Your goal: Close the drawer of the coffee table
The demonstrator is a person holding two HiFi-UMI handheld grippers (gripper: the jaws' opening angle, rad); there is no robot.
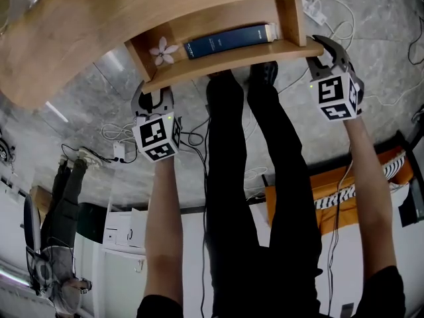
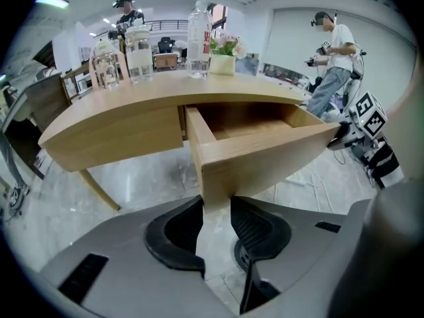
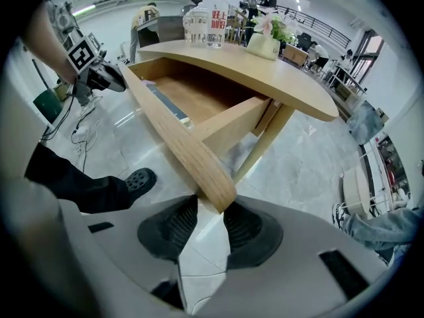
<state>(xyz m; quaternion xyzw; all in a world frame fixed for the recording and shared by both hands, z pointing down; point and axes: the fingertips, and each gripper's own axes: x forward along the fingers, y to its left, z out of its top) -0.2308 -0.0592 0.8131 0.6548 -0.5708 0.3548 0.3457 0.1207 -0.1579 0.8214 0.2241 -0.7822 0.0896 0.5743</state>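
Observation:
The coffee table's drawer stands pulled out of the pale wood table, with a dark blue book and a white flower inside. My left gripper is shut on the left end of the curved drawer front; in the left gripper view that corner sits pinched in the left gripper. My right gripper holds the other end. The right gripper view shows the front's rounded tip pressed between the right gripper's two pads.
Bottles, glass jars and a flower pot stand on the table top. My legs and shoes are just under the drawer front. Cables trail over the marble floor. Other people stand behind the table.

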